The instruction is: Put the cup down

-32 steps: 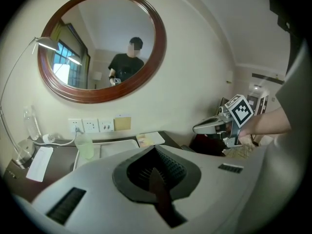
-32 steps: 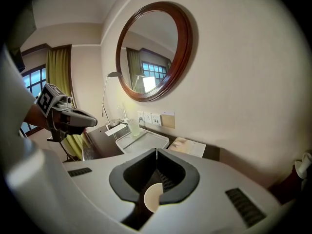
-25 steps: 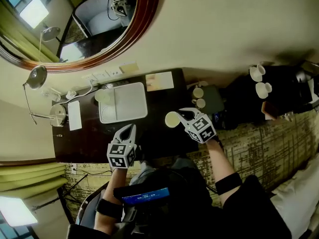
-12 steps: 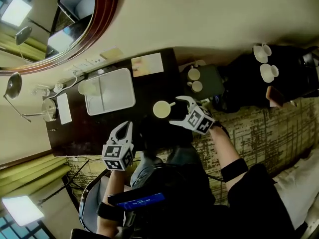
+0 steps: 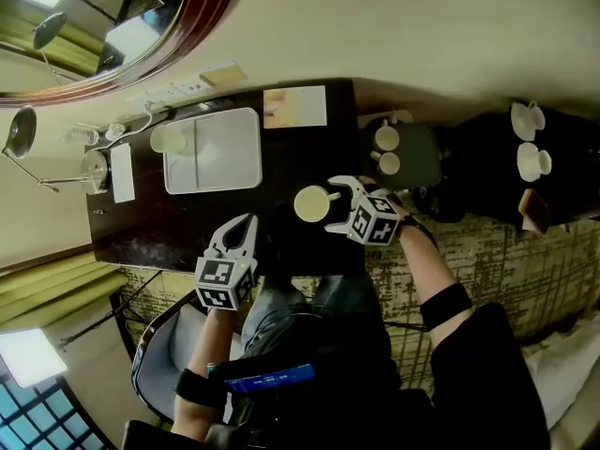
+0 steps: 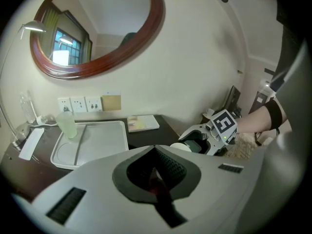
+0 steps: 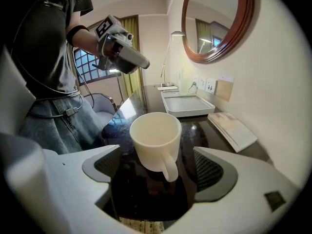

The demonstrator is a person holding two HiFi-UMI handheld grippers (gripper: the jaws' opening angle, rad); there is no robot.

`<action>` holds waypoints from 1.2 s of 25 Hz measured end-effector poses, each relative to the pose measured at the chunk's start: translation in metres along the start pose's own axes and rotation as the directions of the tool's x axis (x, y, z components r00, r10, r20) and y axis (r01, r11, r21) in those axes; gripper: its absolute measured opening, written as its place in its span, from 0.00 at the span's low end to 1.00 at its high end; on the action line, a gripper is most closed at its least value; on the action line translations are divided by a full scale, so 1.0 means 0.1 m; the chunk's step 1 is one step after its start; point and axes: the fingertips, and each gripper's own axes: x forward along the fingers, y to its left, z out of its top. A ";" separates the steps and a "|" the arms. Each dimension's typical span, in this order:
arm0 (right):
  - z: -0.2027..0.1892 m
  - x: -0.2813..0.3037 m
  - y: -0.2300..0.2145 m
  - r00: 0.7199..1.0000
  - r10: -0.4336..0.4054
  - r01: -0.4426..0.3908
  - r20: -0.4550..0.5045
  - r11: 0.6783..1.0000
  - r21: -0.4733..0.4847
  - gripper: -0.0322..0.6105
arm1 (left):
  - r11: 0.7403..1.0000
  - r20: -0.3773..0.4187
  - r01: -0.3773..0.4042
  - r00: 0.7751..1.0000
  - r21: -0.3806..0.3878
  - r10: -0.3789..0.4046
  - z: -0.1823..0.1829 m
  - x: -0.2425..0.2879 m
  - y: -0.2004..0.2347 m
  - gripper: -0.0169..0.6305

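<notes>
The cup (image 5: 310, 203) stood near the right edge of the tabletop (image 5: 300, 153), untouched between the just-opened, wide fingers of the right gripper (image 5: 335, 204); the left gripper (image 5: 246, 223), fingers shut and empty, hung by the lower edge

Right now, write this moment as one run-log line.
cup: upright on desk | right tool: jaws just opened, cup between, untouched | left tool: shut, empty

Cup (image 5: 311, 203) on desk (image 5: 187, 218), tray (image 5: 225, 153) leftward, glass (image 5: 169, 141) apparently in tray

White tray (image 5: 230, 153) upper left on dark desk (image 5: 159, 221), pale glass (image 5: 169, 141) in its left end, booklet (image 5: 295, 107) just right, oval mirror (image 6: 97, 28) above.
</notes>
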 end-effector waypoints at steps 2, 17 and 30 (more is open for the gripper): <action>0.01 0.10 0.03 1.000 0.026 -0.026 -0.007 0.999 -0.034 0.83 | 1.000 -0.004 -0.006 1.000 -0.001 0.006 0.00 0.03 0.01 0.03; 0.15 0.35 0.01 0.998 0.026 -0.023 0.049 0.998 -0.062 0.68 | 0.999 -0.025 -0.035 0.999 -0.024 0.035 -0.09 0.04 0.23 0.03; 1.00 0.31 -0.06 0.984 -0.076 0.068 0.164 0.996 0.051 0.68 | 0.995 0.006 -0.079 0.997 -0.065 0.079 -0.18 -0.30 0.43 0.03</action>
